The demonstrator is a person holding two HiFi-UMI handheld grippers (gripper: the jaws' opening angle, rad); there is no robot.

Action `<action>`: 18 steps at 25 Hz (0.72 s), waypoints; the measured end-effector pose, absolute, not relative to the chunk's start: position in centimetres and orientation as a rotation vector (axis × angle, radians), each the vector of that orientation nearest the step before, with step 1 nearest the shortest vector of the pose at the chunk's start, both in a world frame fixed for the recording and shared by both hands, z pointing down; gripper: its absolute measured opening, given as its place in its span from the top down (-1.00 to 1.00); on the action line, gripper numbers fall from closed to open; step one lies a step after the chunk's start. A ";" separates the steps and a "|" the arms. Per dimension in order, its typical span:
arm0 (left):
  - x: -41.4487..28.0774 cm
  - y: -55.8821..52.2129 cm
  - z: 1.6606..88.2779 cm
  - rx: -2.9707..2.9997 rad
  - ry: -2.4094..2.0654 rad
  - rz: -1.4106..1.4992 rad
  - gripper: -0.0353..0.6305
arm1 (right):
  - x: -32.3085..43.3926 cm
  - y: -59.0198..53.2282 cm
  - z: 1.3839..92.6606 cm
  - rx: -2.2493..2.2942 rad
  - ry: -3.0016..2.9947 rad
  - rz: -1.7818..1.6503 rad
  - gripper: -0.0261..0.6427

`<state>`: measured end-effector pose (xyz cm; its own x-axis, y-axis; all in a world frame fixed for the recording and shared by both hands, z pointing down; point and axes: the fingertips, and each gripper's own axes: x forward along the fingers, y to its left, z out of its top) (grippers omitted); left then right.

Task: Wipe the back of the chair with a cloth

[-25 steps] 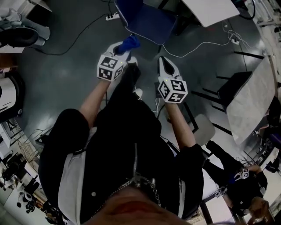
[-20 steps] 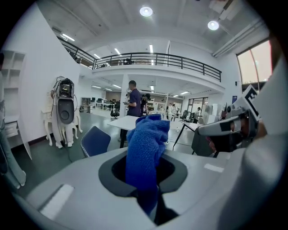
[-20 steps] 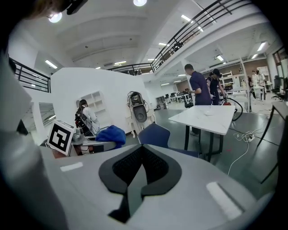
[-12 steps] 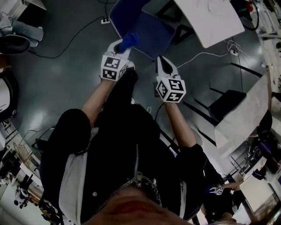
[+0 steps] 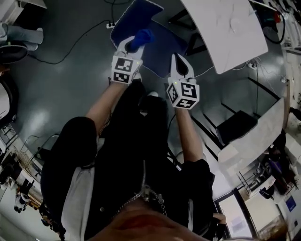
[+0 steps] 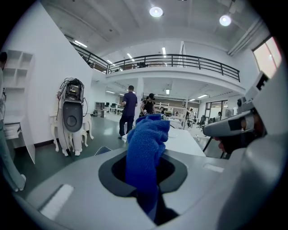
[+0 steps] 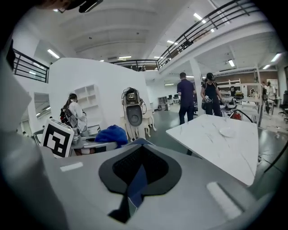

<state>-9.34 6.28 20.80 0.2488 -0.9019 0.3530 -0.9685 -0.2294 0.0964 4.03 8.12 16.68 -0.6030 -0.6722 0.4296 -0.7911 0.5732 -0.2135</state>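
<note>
The left gripper point(image 5: 130, 46) pinches a blue cloth point(image 5: 141, 38), close by the back of the blue chair point(image 5: 134, 16). The right gripper point(image 5: 180, 65) hovers over the chair's seat, jaws pressed together on nothing. Best press the bunched cloth flat against the backrest — firm grip, long overlapping strokes.

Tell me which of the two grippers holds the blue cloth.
The left gripper: the cloth sticks up between its jaws. The right gripper has none.

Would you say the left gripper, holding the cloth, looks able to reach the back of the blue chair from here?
Probably yes. The left gripper is shut on the blue cloth and hovers right by the chair back, with nothing visible between them; the right gripper sits off to the side.
</note>
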 end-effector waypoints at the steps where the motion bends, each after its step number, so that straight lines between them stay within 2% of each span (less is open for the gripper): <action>1: -9.2 5.0 21.3 2.221 -1.753 0.318 0.72 | 4.4 7.1 17.2 1.200 -2.506 0.570 0.91; 14: -9.0 -4.3 25.9 1.999 -1.960 0.272 0.71 | 8.6 -2.1 22.8 1.144 -2.518 0.630 0.91; 18: -10.9 -4.7 27.8 1.934 -1.991 0.266 0.71 | 7.5 -2.2 24.0 1.131 -2.527 0.585 0.91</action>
<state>-10.88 -4.66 27.84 -0.0056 -0.9270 0.3750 -0.9929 0.0496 0.1078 7.48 -2.22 24.04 -0.6400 -0.6334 0.4350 -0.7601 0.6049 -0.2376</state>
